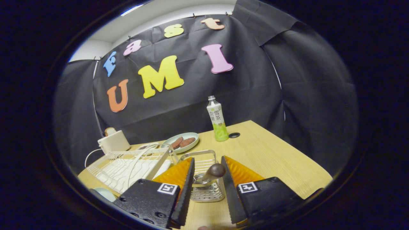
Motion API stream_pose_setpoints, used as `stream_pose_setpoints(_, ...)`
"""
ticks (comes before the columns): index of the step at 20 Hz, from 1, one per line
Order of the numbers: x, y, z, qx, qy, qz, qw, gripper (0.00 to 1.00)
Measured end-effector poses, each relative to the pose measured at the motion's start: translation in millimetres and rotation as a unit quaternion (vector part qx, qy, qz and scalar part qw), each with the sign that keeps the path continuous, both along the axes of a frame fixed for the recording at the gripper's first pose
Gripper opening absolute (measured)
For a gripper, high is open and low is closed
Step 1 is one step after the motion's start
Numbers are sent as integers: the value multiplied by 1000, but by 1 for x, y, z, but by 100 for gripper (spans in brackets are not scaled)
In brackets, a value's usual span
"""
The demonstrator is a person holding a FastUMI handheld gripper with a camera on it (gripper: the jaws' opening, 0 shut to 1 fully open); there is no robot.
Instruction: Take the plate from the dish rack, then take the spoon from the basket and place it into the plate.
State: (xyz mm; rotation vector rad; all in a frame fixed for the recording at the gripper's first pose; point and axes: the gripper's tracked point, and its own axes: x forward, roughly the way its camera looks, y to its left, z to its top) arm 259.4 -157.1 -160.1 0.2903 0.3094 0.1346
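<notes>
**Fingers spread over basket, spoon between them**

Gripper w/ fingers spread apart, not pinching anything. Spoon stands in the wire basket, dark handle tip up, right between the fingers; can't tell if it touches either. Dish rack sits at 9 o'clock of basket, just beside it. Pale plate edge shows at 8 o'clock, near left finger. At 12 o'clock, further back on the desk: dish w/ brown food, bottle.

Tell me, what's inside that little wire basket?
A spoon stands in the basket, its dark handle end between the open tool's fingers. Its bowl end is hidden.
</notes>
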Motion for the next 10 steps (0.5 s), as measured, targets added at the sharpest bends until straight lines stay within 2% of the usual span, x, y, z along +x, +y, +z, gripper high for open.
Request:
stream_pose_setpoints(1,1,-1,1,-7,0,-3,1000,50)
stream_pose_setpoints(2,3,-2,1,-12,0,-2,1000,39)
stream_pose_setpoints(6,4,3,11,2,5,10,1000,23)
stream_pose_setpoints(10,1,6,33,-38,-9,12,999,19)
